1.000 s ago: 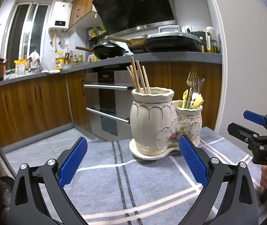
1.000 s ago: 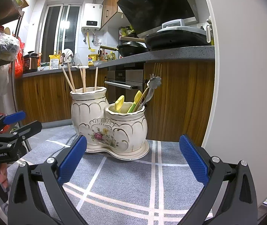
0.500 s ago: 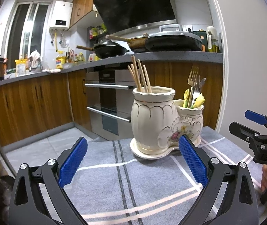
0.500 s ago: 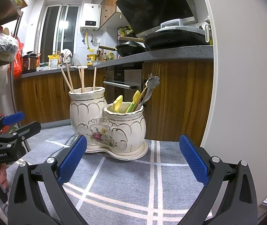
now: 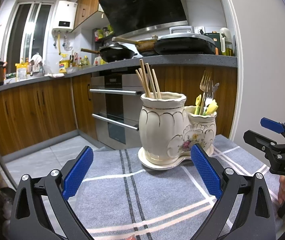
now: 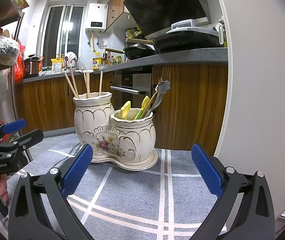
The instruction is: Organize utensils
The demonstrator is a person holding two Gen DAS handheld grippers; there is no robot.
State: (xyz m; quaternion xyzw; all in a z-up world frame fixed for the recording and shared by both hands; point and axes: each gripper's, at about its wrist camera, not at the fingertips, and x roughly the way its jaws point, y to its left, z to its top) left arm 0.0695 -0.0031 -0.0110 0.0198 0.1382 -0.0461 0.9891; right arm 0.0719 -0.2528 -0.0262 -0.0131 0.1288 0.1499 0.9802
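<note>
Fingers (image 5: 78, 175) of the left gripper (image 5: 142, 172) stand spread wide with nothing between the blue ribbed pads; the right gripper (image 6: 140, 172) is likewise released and empty. Both point at the ceramic utensil holder (image 6: 114, 132), which stands upright on its saucer-like base, ahead of and slightly above both sets of fingertips, on the grey checked cloth (image 6: 134, 196). The holder is a glazed cream double vase with gilt scallops and a painted flower spray. Its taller pot holds the wooden chopsticks (image 5: 148, 80), thin straight rods leaning near vertical and fanned apart. Its shorter pot holds the metal forks (image 5: 206, 86) and the yellow-green plastic handles (image 6: 140, 108), tilted toward the white wall. In the left view the taller pot lies nearer; in the right view the shorter pot lies nearer, so each gripper probably serves the pot on its own side. Every long axis runs roughly upward, so a grasp would likely close across a shaft above the rim. The glaze looks slick and hard, the wood matt.
</note>
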